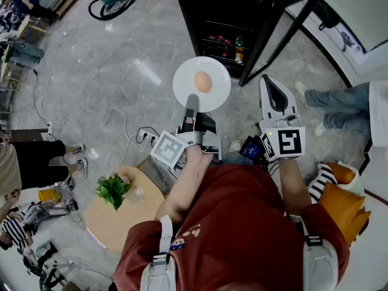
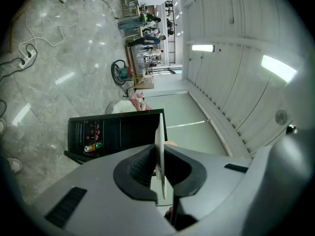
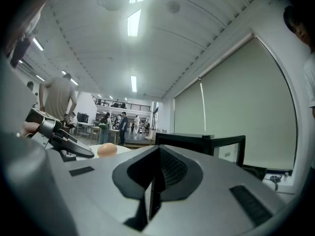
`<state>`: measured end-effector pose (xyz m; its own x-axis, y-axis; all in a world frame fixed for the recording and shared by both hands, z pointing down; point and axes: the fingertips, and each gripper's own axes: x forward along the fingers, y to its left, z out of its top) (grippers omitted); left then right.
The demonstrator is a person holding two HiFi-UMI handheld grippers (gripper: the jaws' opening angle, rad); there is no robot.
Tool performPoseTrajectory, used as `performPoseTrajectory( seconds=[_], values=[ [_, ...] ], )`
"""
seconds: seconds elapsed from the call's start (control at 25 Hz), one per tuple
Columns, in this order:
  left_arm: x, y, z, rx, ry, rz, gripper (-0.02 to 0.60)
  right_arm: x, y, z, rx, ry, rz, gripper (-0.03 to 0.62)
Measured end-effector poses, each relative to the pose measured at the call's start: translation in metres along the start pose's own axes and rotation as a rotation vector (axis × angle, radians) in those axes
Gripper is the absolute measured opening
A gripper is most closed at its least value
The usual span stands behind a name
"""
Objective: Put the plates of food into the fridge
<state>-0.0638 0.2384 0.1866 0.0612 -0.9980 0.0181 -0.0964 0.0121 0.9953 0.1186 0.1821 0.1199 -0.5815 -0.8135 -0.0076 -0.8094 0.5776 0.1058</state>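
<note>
- Room: grey marble floor (image 1: 121, 65). A black fridge (image 1: 224, 17) stands ahead with its door (image 1: 285, 23) swung open and bottles and cans on a lit shelf.
- My left gripper (image 1: 191, 105) pinches the near rim of the white plate (image 1: 188, 77). In the left gripper view the rim sits edge-on between the pads.
- The plate is held level in the air, in front of the open fridge and not inside it. One brown egg (image 1: 203, 81) rests near its centre.
- My right gripper (image 1: 273, 86) is just right of the plate, pressed together on nothing.
- Behind, to my left: a round wooden bench (image 1: 121, 220) carrying a green plant (image 1: 112, 190).
</note>
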Motion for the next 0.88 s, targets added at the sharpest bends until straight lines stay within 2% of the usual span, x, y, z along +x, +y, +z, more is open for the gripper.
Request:
performPoseTrajectory(
  seconds=[0.88],
  values=[
    [0.003, 0.011, -0.015, 0.003, 0.004, 0.034, 0.023, -0.008, -0.008, -0.012, 0.027, 0.001, 0.003, 0.011]
  ],
)
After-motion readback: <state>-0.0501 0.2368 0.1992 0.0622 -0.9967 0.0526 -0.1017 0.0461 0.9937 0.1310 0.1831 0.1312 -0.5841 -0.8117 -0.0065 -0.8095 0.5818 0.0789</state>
